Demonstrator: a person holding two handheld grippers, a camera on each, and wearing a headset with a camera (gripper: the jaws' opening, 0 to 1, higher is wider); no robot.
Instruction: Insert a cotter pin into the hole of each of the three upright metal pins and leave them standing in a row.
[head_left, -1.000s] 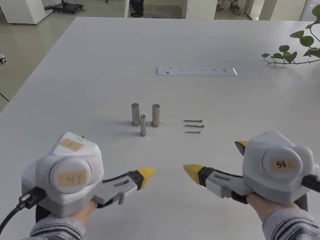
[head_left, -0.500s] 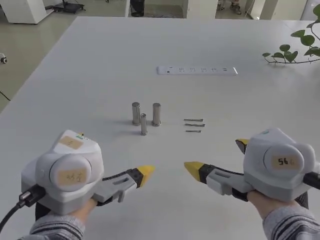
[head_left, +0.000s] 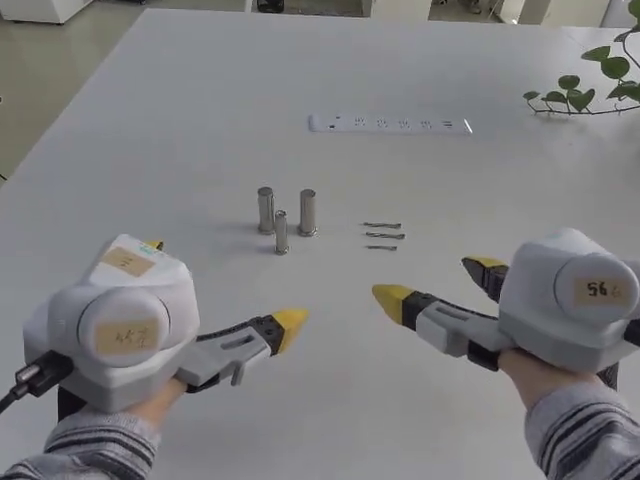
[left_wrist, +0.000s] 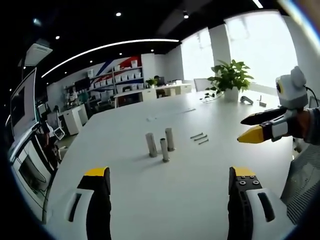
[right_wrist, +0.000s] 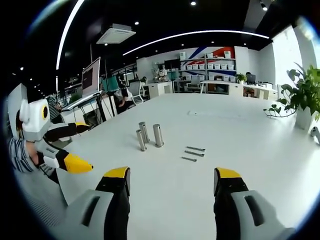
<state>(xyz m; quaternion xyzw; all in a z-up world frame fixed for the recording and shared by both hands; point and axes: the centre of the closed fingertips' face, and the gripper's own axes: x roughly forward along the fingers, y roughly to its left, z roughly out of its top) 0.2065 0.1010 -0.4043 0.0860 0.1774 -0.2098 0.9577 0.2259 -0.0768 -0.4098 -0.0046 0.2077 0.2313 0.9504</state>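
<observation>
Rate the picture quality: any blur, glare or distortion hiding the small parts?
Head view: even soft light, sharp; the three upright silver metal pins and three thin grey cotter pins read clearly. Left gripper view: strong fisheye bending, blown-out window upper right. Right gripper view: same bending, ceiling light strips bowed.

A: The three upright grey metal cylinders are gleaming softly, smooth like brushed steel.
B: The three thin metal cotter pins are looking duller grey. The white worktop is showing a smooth, matt face.
A: The left tool and right tool are wearing smooth white plastic shells, with yellow plastic tips on black jaws.
B: The grey striped sleeve is reading as knitted cloth, and the long white socket strip is looking like plastic.
</observation>
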